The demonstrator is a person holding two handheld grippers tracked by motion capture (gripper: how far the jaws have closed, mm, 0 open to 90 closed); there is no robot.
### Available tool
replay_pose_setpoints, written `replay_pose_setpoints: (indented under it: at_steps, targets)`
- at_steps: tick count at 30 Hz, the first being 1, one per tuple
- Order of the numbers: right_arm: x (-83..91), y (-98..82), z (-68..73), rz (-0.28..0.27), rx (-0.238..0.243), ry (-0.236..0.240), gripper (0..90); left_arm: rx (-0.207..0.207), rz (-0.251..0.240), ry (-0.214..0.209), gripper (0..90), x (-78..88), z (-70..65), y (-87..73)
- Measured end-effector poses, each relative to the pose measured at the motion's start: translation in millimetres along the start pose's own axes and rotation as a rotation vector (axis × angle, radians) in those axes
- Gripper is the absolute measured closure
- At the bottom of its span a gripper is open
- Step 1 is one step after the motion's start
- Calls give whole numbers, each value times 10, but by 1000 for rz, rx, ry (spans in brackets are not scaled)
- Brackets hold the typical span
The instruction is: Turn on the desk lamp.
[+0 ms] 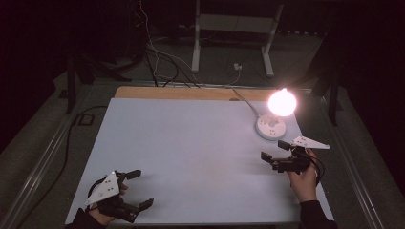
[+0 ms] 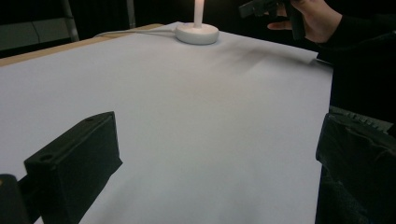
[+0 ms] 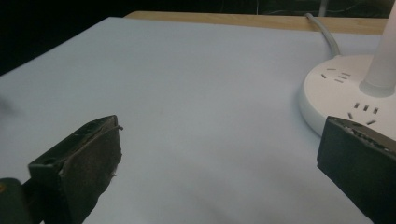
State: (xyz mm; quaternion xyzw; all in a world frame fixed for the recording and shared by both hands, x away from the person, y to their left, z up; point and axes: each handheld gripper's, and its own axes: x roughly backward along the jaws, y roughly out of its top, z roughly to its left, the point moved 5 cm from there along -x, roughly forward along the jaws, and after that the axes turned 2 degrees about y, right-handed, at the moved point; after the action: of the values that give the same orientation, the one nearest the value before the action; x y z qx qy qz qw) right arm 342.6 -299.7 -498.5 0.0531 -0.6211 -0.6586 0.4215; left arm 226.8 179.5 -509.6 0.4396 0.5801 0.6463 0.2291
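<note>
Left gripper (image 1: 138,190): 7 o'clock, jaws apart, empty
Right gripper (image 1: 273,150): 4 o'clock, jaws apart, empty
Lit white round-based plastic desk lamp (image 1: 271,127): 2 o'clock; likely light, rigid, smooth; grasp stem (image 3: 384,56)

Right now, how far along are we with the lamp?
Done: the lamp is lit and stands on its round base at the table's far right. In hand: nothing; the right claw is open beside the base, not touching it. The left claw is open at the near left. Left: any contact with the lamp.
</note>
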Motion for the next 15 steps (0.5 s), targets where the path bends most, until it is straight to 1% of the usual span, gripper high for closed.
replay_pose_setpoints:
  at_steps: [3, 8, 11, 15]
  targets:
    - [19, -59, 43, 3, -14, 14, 0, -1, 1, 3, 3, 4, 1, -1]
    - [40, -170, 136, 22, -10, 29, 0, -3, 2, 3, 3, 4, 1, -2]
    - [39, -259, 176, 46, -10, 32, 0, -4, 0, 1, 3, 2, -1, 1]
    - [47, -387, 233, 75, -27, 48, 0, -7, 4, 4, 2, 2, -6, -1]
